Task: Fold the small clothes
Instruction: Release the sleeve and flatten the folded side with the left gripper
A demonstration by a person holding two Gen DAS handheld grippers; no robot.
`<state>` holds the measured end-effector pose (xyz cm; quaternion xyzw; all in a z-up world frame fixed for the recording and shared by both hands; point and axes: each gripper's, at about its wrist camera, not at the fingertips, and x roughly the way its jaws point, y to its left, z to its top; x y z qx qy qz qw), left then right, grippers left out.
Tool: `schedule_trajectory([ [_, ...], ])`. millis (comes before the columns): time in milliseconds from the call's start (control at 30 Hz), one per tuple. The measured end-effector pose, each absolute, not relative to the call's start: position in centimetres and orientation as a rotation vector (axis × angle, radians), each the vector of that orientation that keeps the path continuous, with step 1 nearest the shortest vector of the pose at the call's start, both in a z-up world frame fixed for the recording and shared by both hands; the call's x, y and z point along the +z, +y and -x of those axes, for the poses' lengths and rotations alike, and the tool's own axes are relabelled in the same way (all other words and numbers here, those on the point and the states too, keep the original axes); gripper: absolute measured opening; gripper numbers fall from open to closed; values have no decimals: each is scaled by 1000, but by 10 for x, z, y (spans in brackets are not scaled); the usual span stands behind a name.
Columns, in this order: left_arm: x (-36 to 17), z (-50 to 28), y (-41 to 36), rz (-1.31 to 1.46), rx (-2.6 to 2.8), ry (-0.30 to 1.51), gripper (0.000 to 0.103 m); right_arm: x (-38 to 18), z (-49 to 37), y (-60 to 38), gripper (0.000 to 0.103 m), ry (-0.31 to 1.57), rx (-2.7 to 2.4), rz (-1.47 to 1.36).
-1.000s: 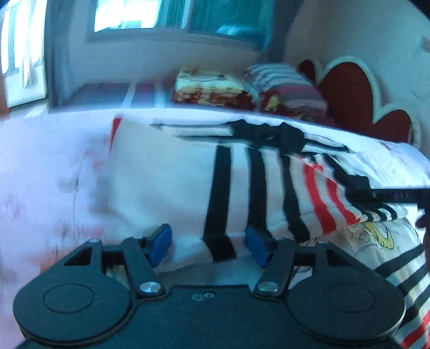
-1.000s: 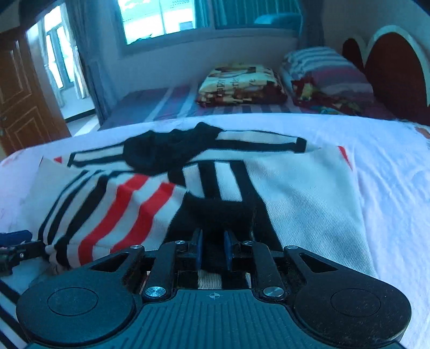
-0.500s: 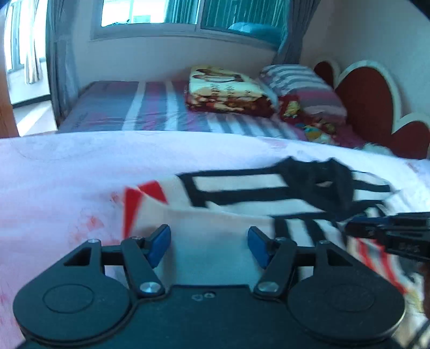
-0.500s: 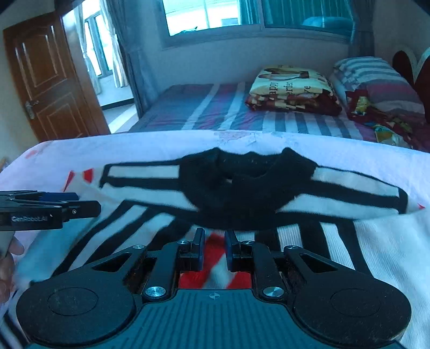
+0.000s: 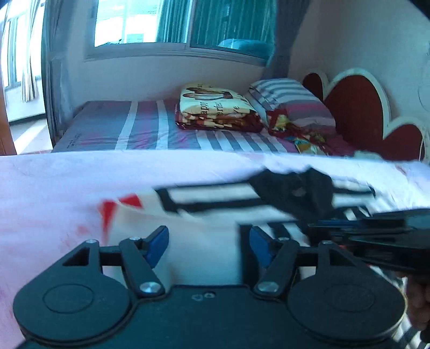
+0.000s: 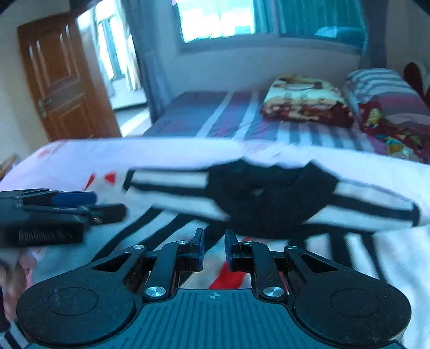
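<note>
The left gripper (image 5: pixel 208 245) has just been opening, its blue pads spread over white cloth and pressing nothing. The right gripper (image 6: pixel 213 251) has its jaws narrowed on a fold of the striped sweater (image 6: pixel 268 198), which lies on the pink bedsheet (image 5: pixel 53 188). Farther off sits a folded blanket (image 5: pixel 215 107).

window (image 5: pixel 161 21) bright | wooden door (image 6: pixel 61 80) | striped bed (image 5: pixel 150 128) | heart headboard (image 5: pixel 357 107)

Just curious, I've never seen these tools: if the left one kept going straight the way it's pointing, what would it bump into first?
Most likely the striped garment on the bed. The left gripper tilts down at its white part, jaws open, though blur makes depth uncertain.
</note>
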<state>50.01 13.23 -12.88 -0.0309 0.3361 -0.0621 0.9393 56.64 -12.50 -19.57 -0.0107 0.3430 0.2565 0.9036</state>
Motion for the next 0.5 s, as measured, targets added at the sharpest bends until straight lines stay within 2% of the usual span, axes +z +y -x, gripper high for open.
schedule_trajectory([
  [133, -148, -474, 126, 53, -102, 669, 68, -202, -557, -134, 15, 702, 498, 69],
  [267, -149, -454, 155, 37, -14, 669, 65, -205, -548, -202, 15, 707, 350, 5],
  [333, -146, -451, 157, 32, -10, 676, 66, -203, -545, -221, 15, 723, 352, -42],
  [400, -140, -451, 149, 4, 18, 684, 62, -195, -540, -220, 15, 714, 331, -24],
  [500, -126, -442, 134, 58, -19, 646, 63, -184, -523, -215, 15, 685, 358, -48],
])
